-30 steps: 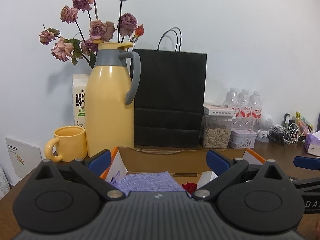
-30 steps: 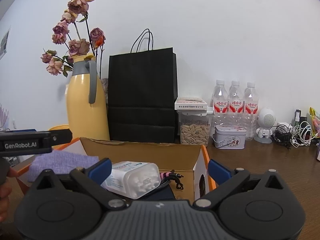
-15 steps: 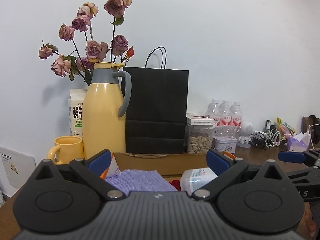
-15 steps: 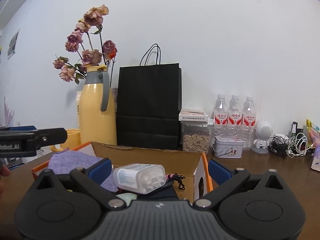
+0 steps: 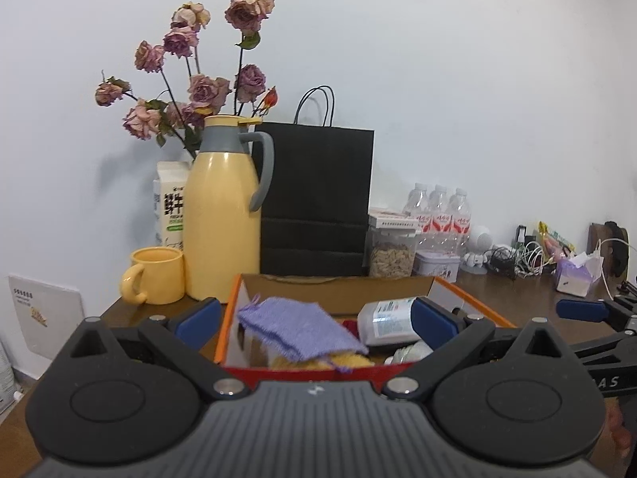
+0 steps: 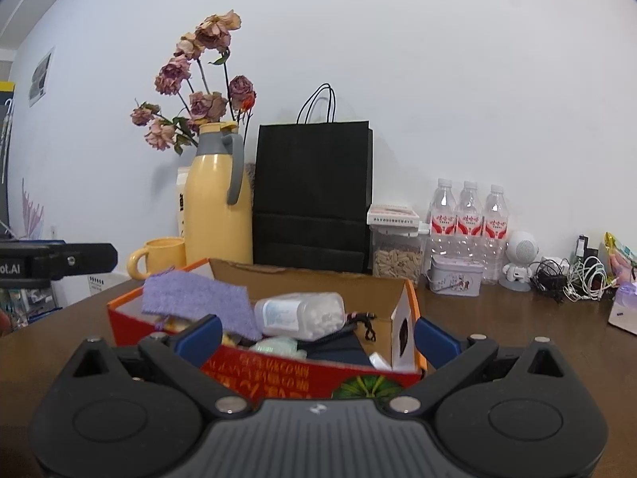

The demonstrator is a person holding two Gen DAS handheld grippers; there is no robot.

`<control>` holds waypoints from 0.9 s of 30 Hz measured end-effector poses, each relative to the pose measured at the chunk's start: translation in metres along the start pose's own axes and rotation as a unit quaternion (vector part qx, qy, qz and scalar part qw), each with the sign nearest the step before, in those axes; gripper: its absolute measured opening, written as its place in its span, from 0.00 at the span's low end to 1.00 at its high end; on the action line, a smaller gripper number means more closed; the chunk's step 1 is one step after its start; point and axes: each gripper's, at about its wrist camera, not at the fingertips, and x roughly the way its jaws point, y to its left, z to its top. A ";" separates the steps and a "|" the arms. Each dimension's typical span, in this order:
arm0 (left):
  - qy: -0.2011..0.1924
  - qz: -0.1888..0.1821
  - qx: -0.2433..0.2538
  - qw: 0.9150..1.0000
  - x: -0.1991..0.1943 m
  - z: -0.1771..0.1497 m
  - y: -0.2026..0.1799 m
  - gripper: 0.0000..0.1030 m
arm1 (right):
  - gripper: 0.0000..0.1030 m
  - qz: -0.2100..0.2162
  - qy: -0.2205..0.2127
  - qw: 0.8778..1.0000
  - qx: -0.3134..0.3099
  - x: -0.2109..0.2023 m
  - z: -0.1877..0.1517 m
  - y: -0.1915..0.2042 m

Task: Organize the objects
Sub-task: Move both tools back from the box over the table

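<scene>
You held both grippers in front of the box [image 5: 469, 298], and both were empty. The left gripper [image 5: 314, 320] had its blue fingers [image 5: 198, 317] wide apart, with nothing between them. The right gripper [image 6: 316, 336] was the same: its fingers [image 6: 436, 342] stood far apart and touched nothing.

The box was on the brown table [image 6: 517, 318], with red sides, an orange edge and open flaps. Inside it, a purple cloth [image 5: 298, 328] lay on the left side, on top of other things, and one corner of it came over the edge. Just beside the cloth, to the right, a white bottle [image 6: 300, 314] lay on its side, with small white pieces visible inside. A black cord [image 6: 360, 320] lay near the bottle, toward the right wall of the box. Under these things there was something dark and something pale green, but I could not tell what they were.

Behind the box, by the wall, a yellow jug [image 5: 223, 215] stood upright, with a yellow mug [image 5: 153, 275] just beside it on the left and a milk carton [image 5: 169, 203] behind it. Dried roses [image 5: 199, 79] rose up behind the jug. A black bag [image 5: 316, 199] stood to the right of the jug, then a jar [image 6: 396, 253] of seeds, a tin [image 6: 456, 275] and three bottles [image 6: 469, 215] of water. In the left view, your right gripper showed at the right edge; in the right view, the left one showed at the left edge.
</scene>
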 end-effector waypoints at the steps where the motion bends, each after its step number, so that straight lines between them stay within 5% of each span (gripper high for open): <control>1: 0.003 0.002 0.001 1.000 -0.004 -0.002 0.001 1.00 | 1.00 0.000 0.003 1.000 0.000 -0.003 -0.001 0.000; 15: 0.076 0.010 0.023 0.997 -0.042 -0.036 0.002 1.00 | 1.00 0.002 0.048 0.999 -0.005 -0.047 -0.028 0.011; 27: 0.171 0.013 0.028 0.985 -0.039 -0.067 -0.006 1.00 | 1.00 0.004 0.080 0.997 -0.008 -0.065 -0.048 0.017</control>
